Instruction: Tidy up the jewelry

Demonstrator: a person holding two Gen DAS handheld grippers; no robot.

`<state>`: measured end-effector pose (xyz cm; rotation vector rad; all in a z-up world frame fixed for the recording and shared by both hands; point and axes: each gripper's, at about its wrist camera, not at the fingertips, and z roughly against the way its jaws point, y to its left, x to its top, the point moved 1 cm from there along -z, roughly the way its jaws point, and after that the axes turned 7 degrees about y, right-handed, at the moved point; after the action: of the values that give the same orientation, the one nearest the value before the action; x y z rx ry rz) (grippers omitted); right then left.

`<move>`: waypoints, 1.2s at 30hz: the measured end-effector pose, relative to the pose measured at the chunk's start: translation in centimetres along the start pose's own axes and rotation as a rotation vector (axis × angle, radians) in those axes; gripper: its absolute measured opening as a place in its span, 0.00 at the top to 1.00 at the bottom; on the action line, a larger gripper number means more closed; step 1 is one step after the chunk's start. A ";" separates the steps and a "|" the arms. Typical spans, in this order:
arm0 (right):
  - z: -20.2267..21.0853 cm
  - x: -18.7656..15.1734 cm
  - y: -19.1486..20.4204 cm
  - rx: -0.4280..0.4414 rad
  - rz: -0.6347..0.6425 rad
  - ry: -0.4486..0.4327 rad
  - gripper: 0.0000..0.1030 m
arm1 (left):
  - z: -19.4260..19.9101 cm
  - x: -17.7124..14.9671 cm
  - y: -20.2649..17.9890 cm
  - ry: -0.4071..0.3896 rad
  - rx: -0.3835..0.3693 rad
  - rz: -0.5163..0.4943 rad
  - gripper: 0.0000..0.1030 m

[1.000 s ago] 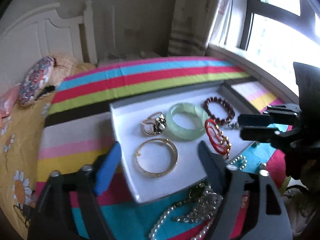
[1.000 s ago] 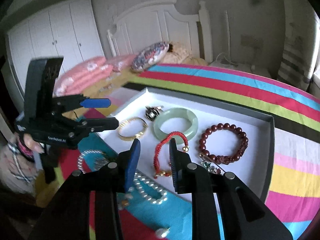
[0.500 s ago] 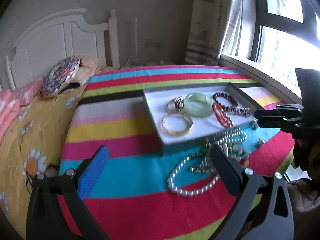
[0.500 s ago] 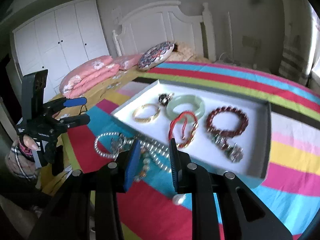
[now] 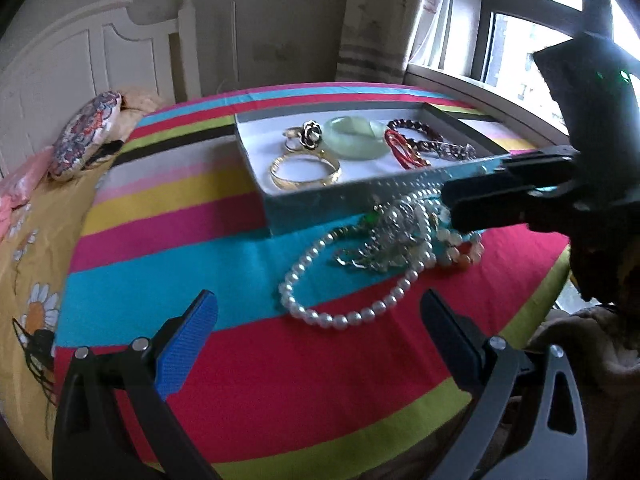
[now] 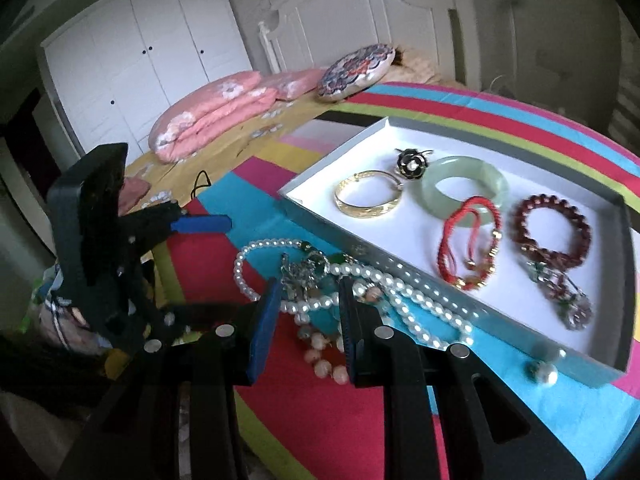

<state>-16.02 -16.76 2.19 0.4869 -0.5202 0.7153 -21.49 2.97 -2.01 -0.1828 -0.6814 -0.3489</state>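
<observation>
A white tray (image 6: 304,188) on the striped bedspread holds a gold bangle (image 6: 368,199), a black flower ring (image 6: 412,164), a jade bangle (image 6: 464,186), a red cord bracelet (image 6: 470,248) and a dark red bead bracelet (image 6: 552,228). The tray also shows in the left wrist view (image 5: 256,168). A tangle of pearl necklaces (image 6: 384,288) lies in front of the tray; it also shows in the left wrist view (image 5: 360,276). My right gripper (image 6: 306,312) hangs over the tangle, jaws partly open, empty. My left gripper (image 5: 320,340) is wide open, short of the pearls.
Pink folded quilts (image 6: 212,112) and a patterned round cushion (image 6: 356,70) lie at the head of the bed. A white headboard (image 6: 360,12) and wardrobe (image 6: 132,60) stand behind. A loose pearl earring (image 6: 544,374) lies by the tray's near corner. A window (image 5: 540,40) is on the right.
Both grippers have pulled back from the tray toward the bed's near edge. The right gripper has come down over the pearl tangle. The left gripper stays wide open.
</observation>
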 end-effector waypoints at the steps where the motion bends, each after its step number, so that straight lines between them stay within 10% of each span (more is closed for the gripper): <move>1: -0.4 0.3 0.0 -0.003 -0.004 0.008 0.84 | -0.1 -0.2 0.0 0.002 -0.001 0.002 0.03; 20: -3.1 2.0 0.3 0.041 0.002 0.094 0.86 | 0.0 -0.3 0.2 -0.015 -0.039 0.019 0.03; 36: 4.9 1.7 -1.4 0.037 -0.054 -0.171 0.91 | 0.6 0.6 -2.1 -0.065 -0.053 -0.046 0.09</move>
<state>-15.32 -19.71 6.64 0.5984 -0.6526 0.6361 -22.19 1.01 -1.04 -0.2300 -0.7420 -0.4070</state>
